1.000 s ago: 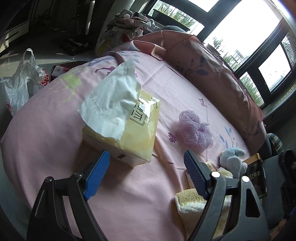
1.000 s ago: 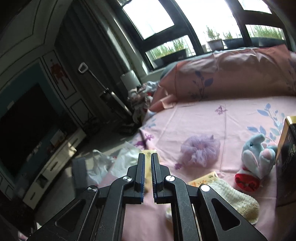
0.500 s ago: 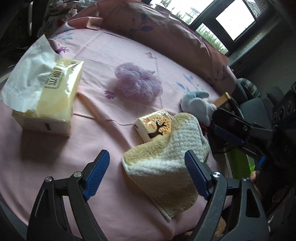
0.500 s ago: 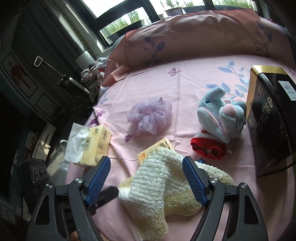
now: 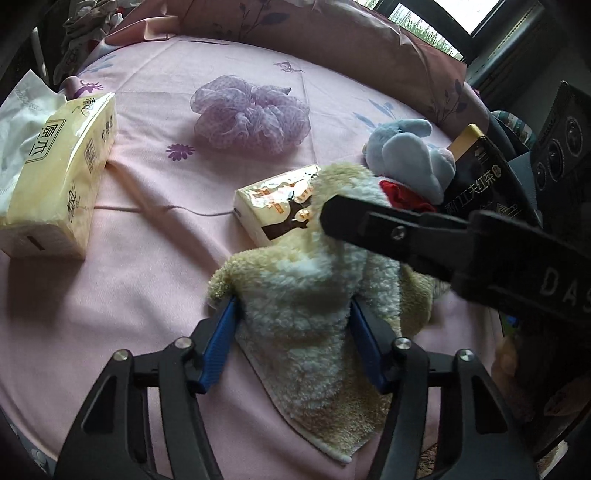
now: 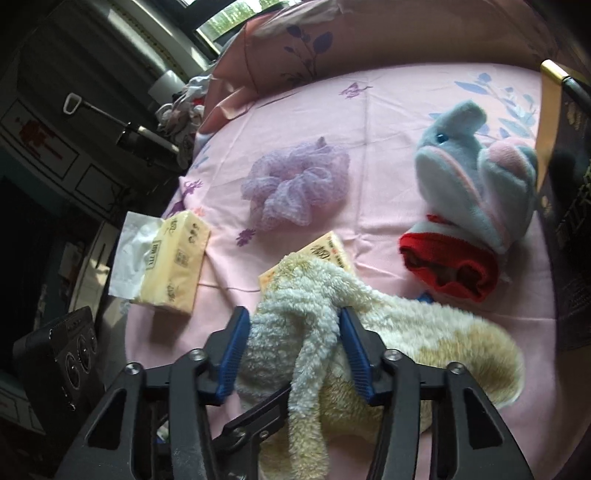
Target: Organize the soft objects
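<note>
On the pink bed (image 5: 155, 236), a fluffy cream towel (image 5: 306, 295) lay bunched against a small tissue pack (image 5: 277, 206). The left gripper (image 5: 293, 325) and right gripper (image 6: 295, 332) were both closing on its folds.

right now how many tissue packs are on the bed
2. The large yellow tissue pack lies at the bed's left edge with a sheet pulled out; the small tissue pack sits mid-bed, partly under the fluffy towel. More may be hidden.

We see soft daylight from the windows (image 5: 424, 22) falling across the bed (image 5: 147, 280); corners darken and bend; glare on the wrapped pack (image 5: 277, 201).
</note>
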The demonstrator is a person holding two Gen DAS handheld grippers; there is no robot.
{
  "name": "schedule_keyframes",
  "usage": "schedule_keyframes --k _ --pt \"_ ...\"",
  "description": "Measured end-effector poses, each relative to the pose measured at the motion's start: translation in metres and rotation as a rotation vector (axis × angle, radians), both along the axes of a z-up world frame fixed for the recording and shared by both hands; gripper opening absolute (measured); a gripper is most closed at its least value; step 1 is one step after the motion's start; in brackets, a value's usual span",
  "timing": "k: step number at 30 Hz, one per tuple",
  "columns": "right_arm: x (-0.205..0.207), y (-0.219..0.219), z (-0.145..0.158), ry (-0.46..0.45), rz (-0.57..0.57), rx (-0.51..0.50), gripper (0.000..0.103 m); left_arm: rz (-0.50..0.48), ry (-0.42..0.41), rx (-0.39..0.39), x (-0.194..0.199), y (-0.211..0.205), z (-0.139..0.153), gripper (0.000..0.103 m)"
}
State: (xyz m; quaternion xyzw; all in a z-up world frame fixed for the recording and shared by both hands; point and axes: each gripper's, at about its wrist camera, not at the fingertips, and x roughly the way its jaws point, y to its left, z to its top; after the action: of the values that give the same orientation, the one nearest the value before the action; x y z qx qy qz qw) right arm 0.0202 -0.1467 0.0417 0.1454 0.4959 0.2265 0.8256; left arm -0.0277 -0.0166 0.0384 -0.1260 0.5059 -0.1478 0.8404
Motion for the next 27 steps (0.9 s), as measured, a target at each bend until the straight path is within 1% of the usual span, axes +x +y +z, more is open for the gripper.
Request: schedule_keyframes --k 1,2,3,4,5,9,12,14,18,21,27 --pt "0.000 0.005 -0.001 -0.005 0.005 -0.020 0.035 -0.003 -0.006 -0.006 0.000 0.000 0.001 0.043" --pt "-0.001 0.008 -0.002 -0.014 0.003 -0.046 0.032 -0.005 -0.010 -0.011 0.000 0.000 0.001 0.039" --pt "-0.002 0.011 -0.002 -0.021 0.003 -0.053 0.030 -0.001 -0.015 -0.014 -0.001 0.000 0.002 0.038" --pt "-0.003 0.014 -0.002 -0.025 0.012 -0.039 0.025 0.002 -0.021 -0.018 -0.001 0.000 0.003 0.035" --pt "-0.004 0.015 0.000 -0.030 0.021 -0.018 0.025 0.004 -0.030 -0.030 -0.002 0.001 0.005 0.033" --pt "-0.014 0.018 0.017 -0.082 0.066 0.071 0.025 0.030 -0.099 -0.076 -0.009 0.010 0.020 0.032" --pt "-0.022 0.021 0.034 -0.149 0.070 0.086 0.025 0.034 -0.166 -0.118 -0.015 0.016 0.033 0.032" --pt "-0.028 0.026 0.043 -0.185 0.080 0.089 0.025 0.030 -0.218 -0.131 -0.021 0.017 0.042 0.032" --pt "-0.038 0.032 0.058 -0.254 0.120 0.089 0.025 0.058 -0.276 -0.148 -0.026 0.020 0.052 0.032" --pt "-0.042 0.032 0.064 -0.279 0.118 0.100 0.025 0.060 -0.309 -0.165 -0.029 0.023 0.057 0.032" --pt "-0.052 0.030 0.080 -0.344 0.122 0.121 0.025 0.057 -0.406 -0.178 -0.038 0.026 0.072 0.032"
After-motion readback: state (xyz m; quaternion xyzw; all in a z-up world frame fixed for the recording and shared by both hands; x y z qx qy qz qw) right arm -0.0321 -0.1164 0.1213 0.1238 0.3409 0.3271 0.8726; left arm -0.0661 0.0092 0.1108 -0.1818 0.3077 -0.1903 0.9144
